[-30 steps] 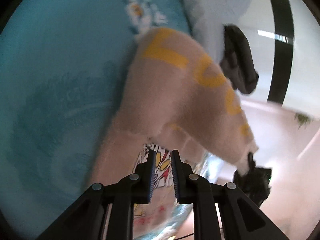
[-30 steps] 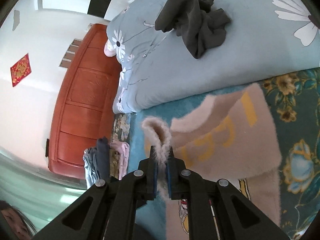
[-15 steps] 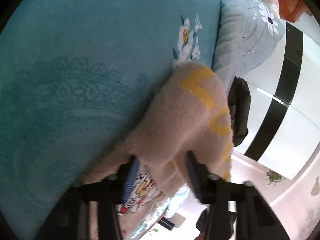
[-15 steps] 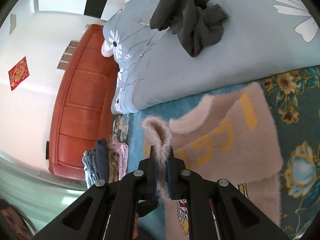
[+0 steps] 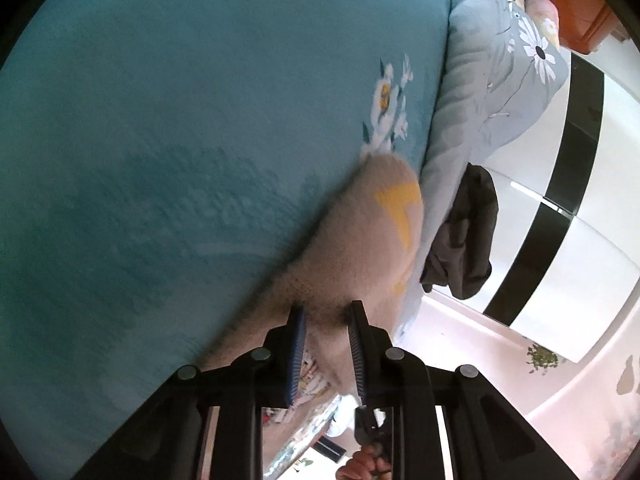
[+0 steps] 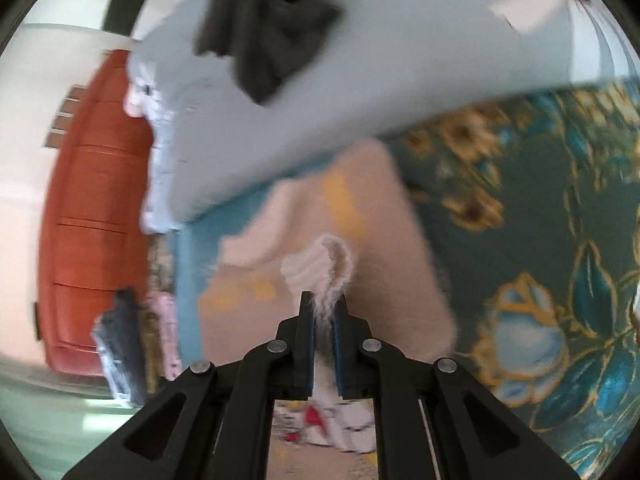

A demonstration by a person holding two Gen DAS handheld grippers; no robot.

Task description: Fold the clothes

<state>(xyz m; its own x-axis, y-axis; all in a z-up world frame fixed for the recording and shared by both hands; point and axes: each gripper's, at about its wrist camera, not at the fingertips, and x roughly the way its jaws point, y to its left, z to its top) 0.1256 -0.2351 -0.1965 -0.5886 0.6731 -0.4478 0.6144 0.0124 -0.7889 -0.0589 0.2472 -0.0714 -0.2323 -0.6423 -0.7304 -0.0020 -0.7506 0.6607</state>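
Fuzzy beige sweater with yellow letters (image 6: 392, 264) lies on the teal floral bedspread (image 5: 200, 120), just beside a pale blue flowered quilt (image 6: 400, 80) that carries a crumpled dark grey garment (image 6: 268, 36).

Right gripper (image 6: 324, 312): jaws nearly together, pinching a fluffy folded edge of the sweater, which stands up between the pads.

Left gripper (image 5: 326, 320): jaws a little apart with sweater fabric bunched between them; whether they bite or merely straddle it, cannot tell.

Handling, as a judgement: light, thick, very soft, no stiffness; sags from any hold. Pile likely grips pads well. Best taken at hems or corners, both edges lifted together.
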